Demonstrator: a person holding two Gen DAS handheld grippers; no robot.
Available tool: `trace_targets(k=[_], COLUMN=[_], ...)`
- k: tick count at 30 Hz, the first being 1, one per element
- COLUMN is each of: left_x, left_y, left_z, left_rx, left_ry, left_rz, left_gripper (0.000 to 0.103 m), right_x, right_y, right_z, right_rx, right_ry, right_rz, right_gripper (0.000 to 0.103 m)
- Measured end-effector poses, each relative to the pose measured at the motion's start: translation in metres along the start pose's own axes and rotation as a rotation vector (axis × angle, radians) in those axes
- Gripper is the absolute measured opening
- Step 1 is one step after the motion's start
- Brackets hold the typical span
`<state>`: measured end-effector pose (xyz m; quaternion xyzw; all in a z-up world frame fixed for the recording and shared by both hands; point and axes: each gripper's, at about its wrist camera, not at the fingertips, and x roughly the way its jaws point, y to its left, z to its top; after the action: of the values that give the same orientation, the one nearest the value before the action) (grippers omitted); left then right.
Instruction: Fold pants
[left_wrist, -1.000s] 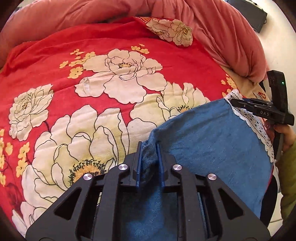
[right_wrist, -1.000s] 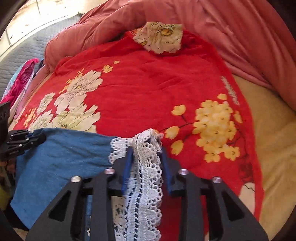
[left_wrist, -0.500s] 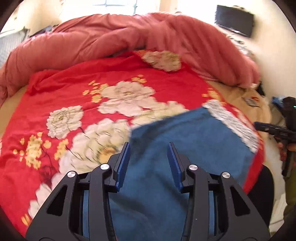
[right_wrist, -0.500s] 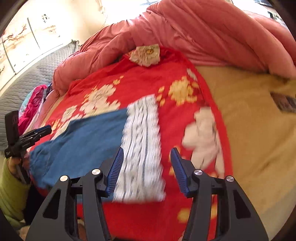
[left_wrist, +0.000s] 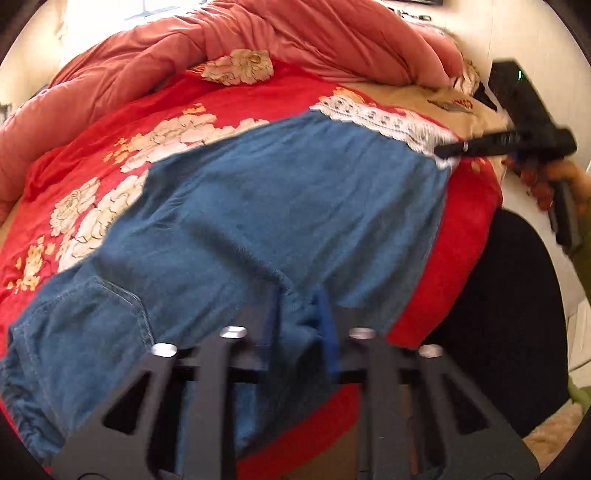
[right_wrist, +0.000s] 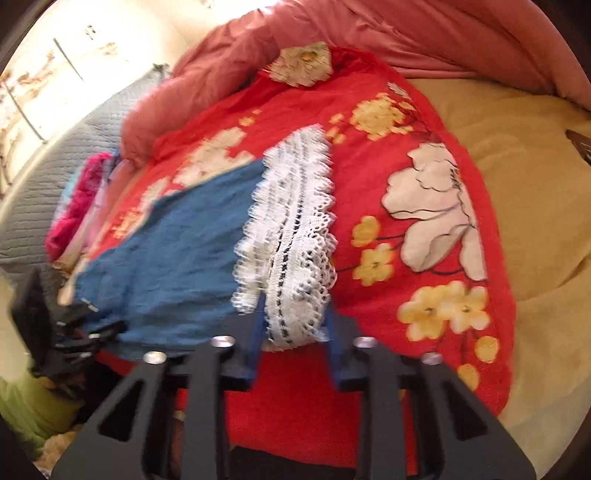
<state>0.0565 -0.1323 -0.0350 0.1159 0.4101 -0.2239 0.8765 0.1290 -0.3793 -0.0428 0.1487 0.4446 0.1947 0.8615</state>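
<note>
Both grippers (left_wrist: 295, 314) (right_wrist: 293, 325) closing on pants (left_wrist: 288, 206)

one pair of blue pants (left_wrist: 295, 192) with one white lace hem (right_wrist: 291, 236) lies on one red floral sheet (left_wrist: 229, 92). two black grippers, the left gripper (left_wrist: 295, 314) and the right gripper (right_wrist: 293, 325), work the near edge. one pink quilt (left_wrist: 295, 33) is heaped at the far side, with one tan blanket (right_wrist: 517, 166) at right.
</note>
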Motion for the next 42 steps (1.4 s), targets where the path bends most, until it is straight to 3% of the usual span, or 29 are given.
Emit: trace_targets(k=[3,7,10,13,15,18,23,27,31,36,37,39,42], left_x=[-0.007,-0.003,-0.010,-0.030,-0.047,-0.075,-0.108,-0.126,-0.129,-0.114,-0.109,-0.105,-0.111], left_y=[-0.004,0.001,0.005,0.010,0.015,0.029,0.073,0.113,0.142,0.165,0.172,0.177,0.186], left_z=[-0.004,-0.017,-0.020,-0.026,-0.031,-0.040,-0.056,-0.076,-0.098,-0.113,-0.115,-0.117,-0.114], left_rx=[0.007,-0.037,-0.060,-0.107,-0.141,-0.197,-0.336,-0.458,-0.578,-0.691,-0.728,-0.746,-0.733], left_ry=[0.022,0.052,0.034,0.005,-0.019,-0.053,-0.065,-0.055,-0.031,-0.019,-0.024,-0.027,-0.049], left_rz=[-0.029,-0.050,-0.070,-0.089,-0.097,-0.057,0.103,0.230,0.252,0.185,0.138,0.135,0.091], left_gripper=[0.009,0.010,0.011,0.015,0.030,0.034,0.038,0.048,0.050,0.060,0.060,0.035,0.032], right_x=[-0.014,0.004,0.004,-0.016,-0.035,-0.049,-0.018,0.019,0.051,0.070,0.077,0.088,0.094], right_y=[0.009,0.004,-0.001,0.009,0.027,0.066,0.138,0.183,0.215,0.233,0.236,0.237,0.234], right_z=[0.000,-0.006,-0.008,-0.008,-0.010,-0.017,-0.034,-0.048,-0.065,-0.075,-0.075,-0.075,-0.070], right_rx=[-0.066,-0.088,-0.052,-0.060,-0.115,-0.226,-0.444,-0.569,-0.702,-0.791,-0.809,-0.800,-0.753], right_ry=[-0.022,0.030,0.011,-0.066,-0.141,-0.190,-0.113,-0.028,0.047,0.086,0.095,0.122,0.157], right_rz=[-0.042,-0.142,-0.132,-0.199,-0.233,-0.199,-0.083,-0.020,-0.029,-0.080,-0.094,-0.083,-0.045], right_gripper=[0.021,0.025,0.030,0.044,0.044,0.045,0.045,0.045,0.045,0.045,0.044,0.023,0.011])
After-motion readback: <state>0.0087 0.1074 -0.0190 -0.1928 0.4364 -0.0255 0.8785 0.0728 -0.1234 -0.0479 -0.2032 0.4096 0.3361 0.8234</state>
